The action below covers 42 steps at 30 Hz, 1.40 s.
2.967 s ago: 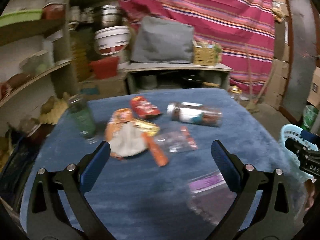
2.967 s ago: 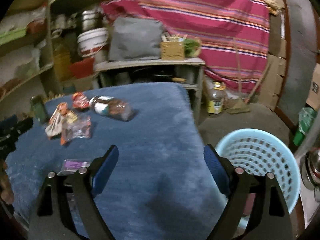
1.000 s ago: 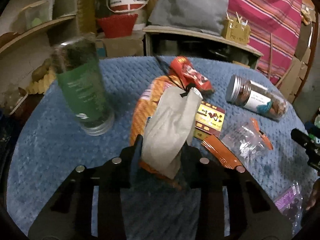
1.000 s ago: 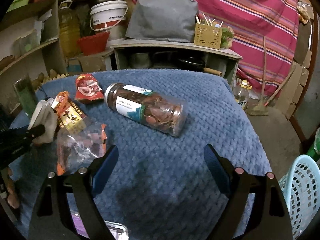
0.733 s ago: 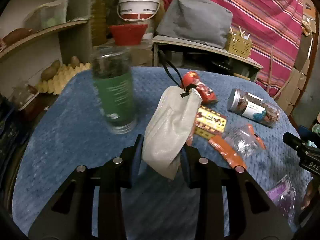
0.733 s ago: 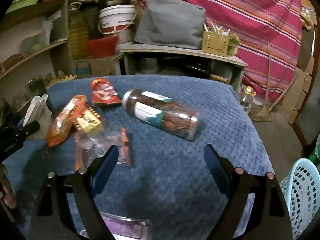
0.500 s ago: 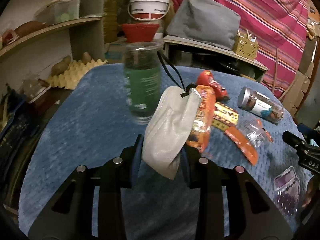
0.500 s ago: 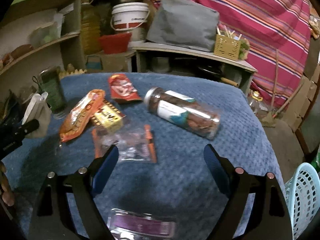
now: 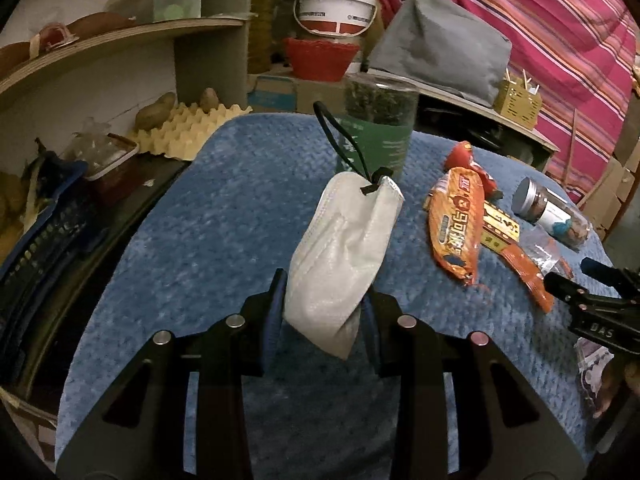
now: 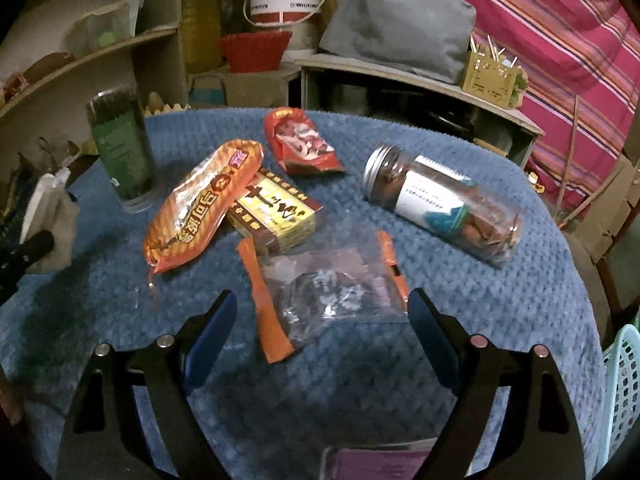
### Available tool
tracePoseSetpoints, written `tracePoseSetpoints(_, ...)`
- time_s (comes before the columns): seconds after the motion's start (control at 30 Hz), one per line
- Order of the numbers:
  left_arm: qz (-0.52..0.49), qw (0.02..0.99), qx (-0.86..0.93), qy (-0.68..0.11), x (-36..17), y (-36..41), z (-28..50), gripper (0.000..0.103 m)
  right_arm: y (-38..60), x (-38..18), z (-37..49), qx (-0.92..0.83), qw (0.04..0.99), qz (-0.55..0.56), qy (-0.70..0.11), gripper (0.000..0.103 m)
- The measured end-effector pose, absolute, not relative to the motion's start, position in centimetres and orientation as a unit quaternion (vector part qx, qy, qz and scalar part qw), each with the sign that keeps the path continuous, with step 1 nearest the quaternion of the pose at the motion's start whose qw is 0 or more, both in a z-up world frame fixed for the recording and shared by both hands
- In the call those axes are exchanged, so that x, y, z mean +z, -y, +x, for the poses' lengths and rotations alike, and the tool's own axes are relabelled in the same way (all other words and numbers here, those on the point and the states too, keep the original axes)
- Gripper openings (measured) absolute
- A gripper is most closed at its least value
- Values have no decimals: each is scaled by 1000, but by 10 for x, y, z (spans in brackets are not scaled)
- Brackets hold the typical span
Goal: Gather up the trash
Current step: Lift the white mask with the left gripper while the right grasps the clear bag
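My left gripper point(image 9: 323, 312) is shut on a used white face mask point(image 9: 344, 252) with a black ear loop, held up above the blue table cover; the mask also shows at the left edge of the right wrist view point(image 10: 48, 220). My right gripper point(image 10: 320, 336) is open and empty, just above a clear bag with orange edges point(image 10: 328, 284). Around it lie an orange snack wrapper point(image 10: 204, 200), a yellow-brown packet point(image 10: 276, 208), a red wrapper point(image 10: 300, 140) and a purple packet point(image 10: 380, 462).
A green-labelled jar point(image 10: 120, 148) stands upright at the left. A clear jar with a metal lid point(image 10: 444, 204) lies on its side at the right. A light blue basket point(image 10: 622, 392) sits beside the table's right edge. Cluttered shelves point(image 9: 120, 36) stand behind the table.
My left gripper has lifted the mask off the orange wrapper and drawn back to the left. My right gripper has moved in over the clear orange-edged bag, still open.
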State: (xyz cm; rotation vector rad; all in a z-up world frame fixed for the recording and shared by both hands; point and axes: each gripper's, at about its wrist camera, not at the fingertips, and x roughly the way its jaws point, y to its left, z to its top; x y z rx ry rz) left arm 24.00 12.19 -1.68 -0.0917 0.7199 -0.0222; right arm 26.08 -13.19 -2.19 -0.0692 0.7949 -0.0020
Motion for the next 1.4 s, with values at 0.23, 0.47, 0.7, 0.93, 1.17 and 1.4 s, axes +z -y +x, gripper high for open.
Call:
tracePoseSetpoints(0.23, -42, 936, -9, -348, -15, -124, 238, 33, 121, -26, 276, -31, 917, -62, -393, 85)
tracePoseSetpoints(0.47, -36, 938, -15, -345, -13, -121, 236, 33, 116, -35, 284, -36, 909, -75, -408, 85)
tracePoseSetpoints(0.7, -38, 936, -15, -349, -14, -120, 239, 33, 120, -38, 285, -33, 909, -67, -410, 66)
tracePoseSetpoints(0.93, -32, 939, -17, -343, -10, -111, 235, 33, 131, -32, 280, -14, 914, -47, -403, 45)
tracePoseSetpoints(1.17, -24, 940, -19, -339, -3, -101, 230, 33, 150, -20, 269, -11, 921, -31, -389, 28)
tracePoseSetpoints(1.4, -14, 942, -28, -334, 3, -83, 223, 33, 175, -11, 252, -12, 927, -21, -374, 27)
